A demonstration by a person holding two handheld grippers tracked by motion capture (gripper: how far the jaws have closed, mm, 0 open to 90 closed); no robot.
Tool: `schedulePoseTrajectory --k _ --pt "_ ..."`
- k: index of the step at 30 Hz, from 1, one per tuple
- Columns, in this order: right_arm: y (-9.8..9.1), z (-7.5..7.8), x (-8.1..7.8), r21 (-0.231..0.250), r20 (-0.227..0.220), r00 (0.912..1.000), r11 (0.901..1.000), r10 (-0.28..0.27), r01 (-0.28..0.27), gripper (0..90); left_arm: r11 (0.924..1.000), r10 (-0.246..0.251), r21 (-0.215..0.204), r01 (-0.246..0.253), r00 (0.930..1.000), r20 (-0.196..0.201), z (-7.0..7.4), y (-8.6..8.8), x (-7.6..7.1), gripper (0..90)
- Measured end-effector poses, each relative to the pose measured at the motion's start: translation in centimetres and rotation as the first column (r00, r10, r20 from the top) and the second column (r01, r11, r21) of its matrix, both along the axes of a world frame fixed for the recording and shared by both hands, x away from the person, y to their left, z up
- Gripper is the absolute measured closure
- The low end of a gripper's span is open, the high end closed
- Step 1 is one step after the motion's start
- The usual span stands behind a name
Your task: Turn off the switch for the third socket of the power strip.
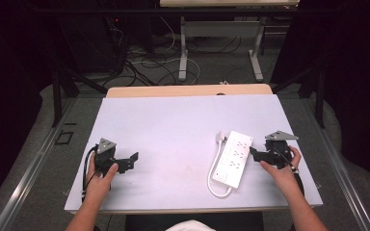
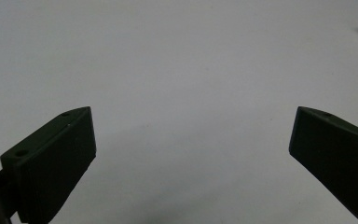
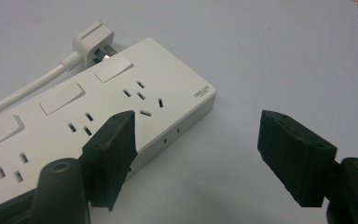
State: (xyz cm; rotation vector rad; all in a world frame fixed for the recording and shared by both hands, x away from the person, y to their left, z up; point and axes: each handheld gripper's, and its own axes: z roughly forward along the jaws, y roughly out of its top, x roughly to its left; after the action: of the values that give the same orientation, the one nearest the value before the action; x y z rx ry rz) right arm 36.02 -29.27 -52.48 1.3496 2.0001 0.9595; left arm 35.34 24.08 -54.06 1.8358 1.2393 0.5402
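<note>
One marking shows — a small dark brand print on the white power strip (image 3: 121, 112), seen in the right gripper view on its top face near the corner at the end by the plug (image 3: 93, 42). The letters are too small and blurred to read. Nothing else — neither the switches nor the worktop — carries legible text.

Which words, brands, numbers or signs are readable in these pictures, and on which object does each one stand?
White plastic power strip: a small dark two-line print sits near its end corner in the right gripper view, too small and blurred to read.
No other text, number or sign is legible on the white plug, on the pale table surface or on the black grippers.
</note>
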Motion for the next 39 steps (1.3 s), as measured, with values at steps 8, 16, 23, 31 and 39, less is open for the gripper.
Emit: schedulePoseTrajectory --k 8,16,23,31,39 --pt "0.4 0.7 0.1 -0.013 0.012 0.9998 0.9998 0.016 -0.016 31.6 1.0 -0.001 0.0 0.001 1.0 -0.003 0.0 0.0 0.0 0.5" --pt "0.7 0.8 0.4 -0.017 -0.018 0.9993 0.9993 0.034 -0.034 33.2 1.0 -0.002 0.002 0.002 1.0 -0.003 0.0 -0.1 0.0 0.5" --pt "1.0 0.8 0.7 -0.023 -0.035 0.9985 0.9988 0.041 -0.042 33.9 1.0 -0.002 0.001 0.002 1.0 -0.002 0.0 -0.1 0.0 0.5" --pt "1.7 1.0 1.2 -0.004 -0.058 0.9958 0.9975 0.07 -0.071 34.5 1.0 -0.002 0.001 0.002 1.0 -0.002 0.0 -0.1 0.0 0.4" --pt "2.7 1.5 1.8 -0.04 -0.056 0.9931 0.9936 0.103 -0.105 34.8 1.0 -0.002 0.001 0.002 1.0 -0.002 0.0 -0.1 0.0 0.5"
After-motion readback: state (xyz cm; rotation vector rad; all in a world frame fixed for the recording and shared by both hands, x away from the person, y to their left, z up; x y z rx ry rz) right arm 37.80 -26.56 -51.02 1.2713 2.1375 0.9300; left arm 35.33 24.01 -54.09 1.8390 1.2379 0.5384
